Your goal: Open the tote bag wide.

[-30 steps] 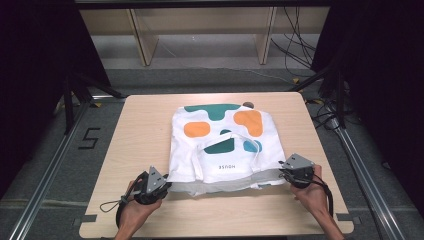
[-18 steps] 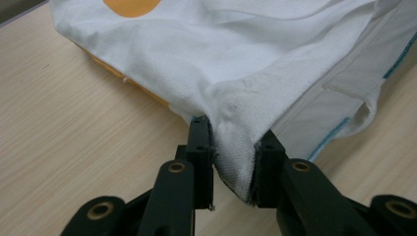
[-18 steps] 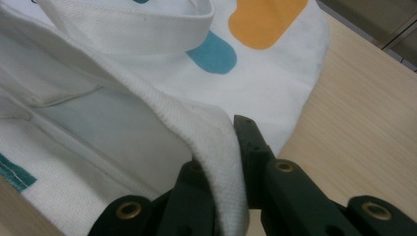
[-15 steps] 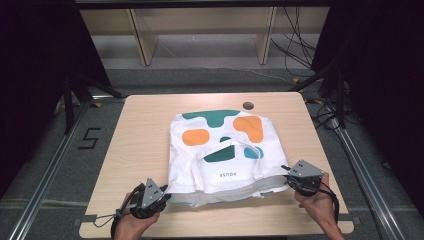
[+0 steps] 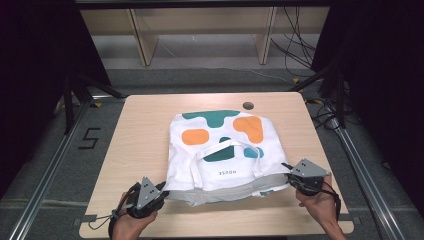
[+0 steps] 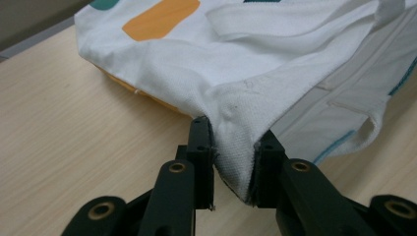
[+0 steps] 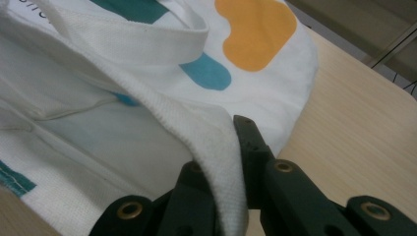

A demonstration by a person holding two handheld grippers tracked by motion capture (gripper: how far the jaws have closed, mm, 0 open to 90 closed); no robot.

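L tongs (image 6: 231,162) are pinching the near-left corner of the white tote bag (image 5: 220,150), cloth bunched thick btwn the jaws. R tongs (image 7: 231,162) are clamped on the near-right corner, a rolled hem edge wedged btwn the jaws. In the high view, L tongs (image 5: 159,189) and R tongs (image 5: 290,172) sit at the bag's two near corners, a hand behind each.

The bag lies flat mid-worktop (image 5: 145,130), w/ teal, orange and blue blobs on top and a handle strap (image 5: 225,146) looped across the printed face. A grey-white lower layer shows along the near edge. A small dark disc (image 5: 248,105) sits near the far edge, apart from the bag.

Risks, as I judge it:
- R grip holds a rolled hem only, so a pull could let it slide out.
- L grip may catch just the top layer, so the layers could separate and the bag would sag open.
- Uneven pull L vs R would skew the cloth.
- The loose strap may snag or fold under.
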